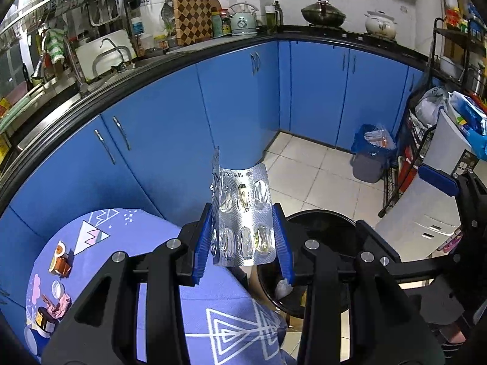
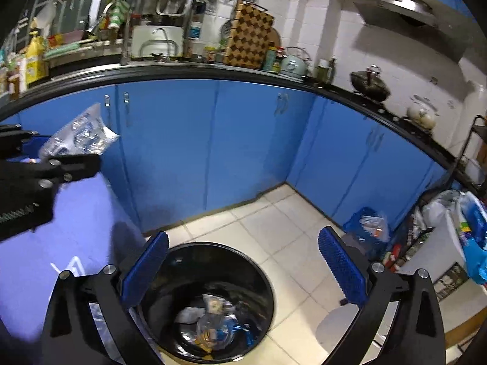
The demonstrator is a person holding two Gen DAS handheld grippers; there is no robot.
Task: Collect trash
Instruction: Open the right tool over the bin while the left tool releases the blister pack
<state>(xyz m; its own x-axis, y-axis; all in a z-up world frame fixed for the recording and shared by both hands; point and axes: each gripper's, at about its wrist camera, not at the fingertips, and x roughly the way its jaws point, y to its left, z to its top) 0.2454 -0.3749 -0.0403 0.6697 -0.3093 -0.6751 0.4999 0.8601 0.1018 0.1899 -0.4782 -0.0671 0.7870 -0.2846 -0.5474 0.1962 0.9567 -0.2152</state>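
Note:
My left gripper (image 1: 243,240) is shut on a silver pill blister pack (image 1: 243,213), held upright between its blue pads above the edge of the purple-clothed table (image 1: 158,243), beside the black trash bin (image 1: 322,228). The same pack (image 2: 79,137) and left gripper show at the left of the right wrist view. My right gripper (image 2: 243,270) is open and empty, hovering over the round black trash bin (image 2: 213,301), which holds several wrappers and scraps.
Small trash items and jars (image 1: 57,286) lie on the table's left. Blue cabinets (image 1: 182,121) curve behind. A grey bin with a blue bag (image 1: 371,155), a wire rack (image 1: 408,152) and a white unit (image 1: 426,213) stand on the tiled floor at right.

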